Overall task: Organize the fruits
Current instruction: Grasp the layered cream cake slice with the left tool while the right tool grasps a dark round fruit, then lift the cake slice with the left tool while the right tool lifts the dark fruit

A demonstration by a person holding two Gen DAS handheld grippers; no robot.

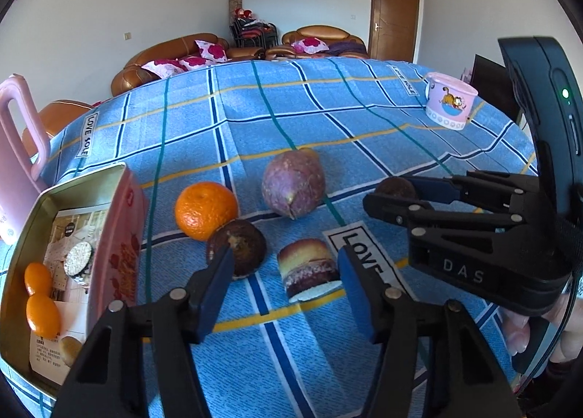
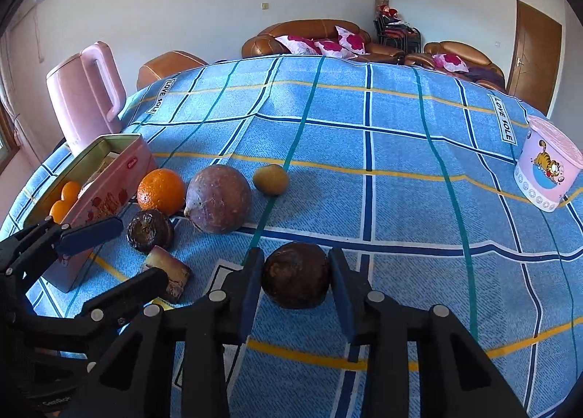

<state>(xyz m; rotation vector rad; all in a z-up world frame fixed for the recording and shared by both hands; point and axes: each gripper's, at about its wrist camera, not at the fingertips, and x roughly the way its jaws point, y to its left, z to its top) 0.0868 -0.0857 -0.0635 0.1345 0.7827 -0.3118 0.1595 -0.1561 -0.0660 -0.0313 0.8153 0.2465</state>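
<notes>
The right gripper [image 2: 296,285] has its fingers clamped on a dark round fruit [image 2: 296,279] near the surface's [image 2: 400,163] near edge; the left gripper's [image 1: 286,272] fingers stand apart around a burger-shaped piece [image 1: 309,268].

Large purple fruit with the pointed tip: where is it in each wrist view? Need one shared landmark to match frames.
Left wrist: purple fruit at centre, beyond the left gripper, right of the orange.
Right wrist: purple fruit left of centre, right of the orange.
Shared landmark: pink tin left of the orange.
</notes>
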